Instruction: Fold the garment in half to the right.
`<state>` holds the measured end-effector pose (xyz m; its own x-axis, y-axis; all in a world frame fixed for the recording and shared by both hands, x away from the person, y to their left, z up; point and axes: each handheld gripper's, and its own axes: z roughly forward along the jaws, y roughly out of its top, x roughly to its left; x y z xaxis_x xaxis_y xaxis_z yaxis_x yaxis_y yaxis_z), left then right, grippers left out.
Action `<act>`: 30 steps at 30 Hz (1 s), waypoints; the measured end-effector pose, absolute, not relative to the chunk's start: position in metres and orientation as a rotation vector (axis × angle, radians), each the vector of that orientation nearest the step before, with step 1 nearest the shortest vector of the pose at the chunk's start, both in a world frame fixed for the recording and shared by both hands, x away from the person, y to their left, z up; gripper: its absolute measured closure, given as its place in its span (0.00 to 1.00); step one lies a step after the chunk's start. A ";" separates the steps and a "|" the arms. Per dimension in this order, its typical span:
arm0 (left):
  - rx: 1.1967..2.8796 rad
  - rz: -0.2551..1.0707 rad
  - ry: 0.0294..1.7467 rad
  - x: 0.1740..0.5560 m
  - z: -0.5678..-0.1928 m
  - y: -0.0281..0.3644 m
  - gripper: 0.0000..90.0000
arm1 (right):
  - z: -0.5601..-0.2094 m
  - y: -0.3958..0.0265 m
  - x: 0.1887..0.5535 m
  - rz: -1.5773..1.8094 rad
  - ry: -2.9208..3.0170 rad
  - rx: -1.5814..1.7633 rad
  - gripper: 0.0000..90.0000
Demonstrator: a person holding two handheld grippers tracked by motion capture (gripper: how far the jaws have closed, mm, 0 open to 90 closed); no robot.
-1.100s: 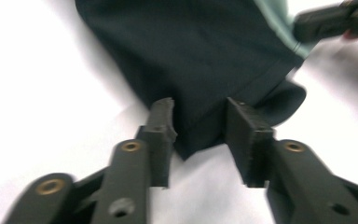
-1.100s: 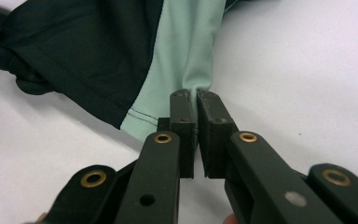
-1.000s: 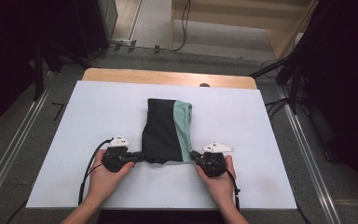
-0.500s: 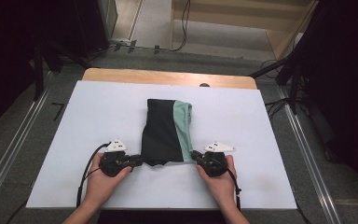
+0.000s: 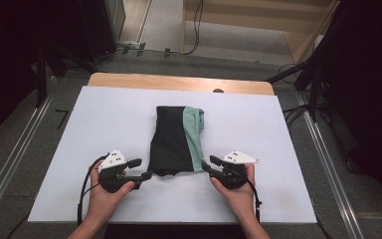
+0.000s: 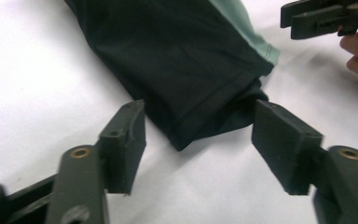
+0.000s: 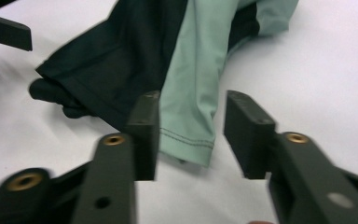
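A folded garment, black with a mint-green strip along its right side, lies flat at the middle of the white table. My left gripper sits at its near left corner. Its jaws have just been opening and stand open; in the left gripper view the black corner lies loose between the left gripper pads, untouched. My right gripper sits at the near right corner. Its jaws have also just been opening; the green hem lies between the open right gripper pads without contact.
The white sheet has bare room on both sides of the garment and in front of it. A wooden strip runs along the table's far edge. Metal rails and cables flank the table on the dark floor.
Both grippers were shut on the garment's near hem and have opened, letting it go. The left gripper has drawn slightly away to the left. The garment lies still.
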<state>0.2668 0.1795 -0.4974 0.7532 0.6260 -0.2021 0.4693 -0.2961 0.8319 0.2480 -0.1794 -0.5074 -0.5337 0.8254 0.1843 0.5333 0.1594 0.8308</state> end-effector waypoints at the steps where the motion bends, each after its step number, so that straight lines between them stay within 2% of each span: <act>1: 1.941 0.206 0.830 0.266 -0.496 0.180 0.32 | -0.506 -0.179 0.247 1.323 2.122 1.284 0.52; 5: 1.908 0.233 0.822 0.263 -0.493 0.185 0.17 | -0.500 -0.181 0.243 1.351 2.071 1.246 0.39; 9: 1.881 0.256 0.801 0.260 -0.490 0.189 0.09 | -0.496 -0.184 0.240 1.391 2.057 1.214 0.29; 11: 1.870 0.264 0.789 0.259 -0.489 0.192 0.01 | -0.493 -0.186 0.239 1.401 2.048 1.201 0.19; 13: 1.859 0.305 0.784 0.257 -0.488 0.195 0.00 | -0.492 -0.188 0.238 1.413 2.038 1.192 0.12; 16: 1.849 0.329 0.779 0.255 -0.486 0.198 0.00 | -0.489 -0.192 0.236 1.449 2.022 1.186 0.08; 18: 1.842 0.336 0.780 0.254 -0.486 0.200 0.00 | -0.488 -0.194 0.235 1.461 2.021 1.182 0.00; 30: 1.815 0.361 0.790 0.250 -0.481 0.218 0.00 | -0.487 -0.208 0.227 1.425 1.998 1.165 0.00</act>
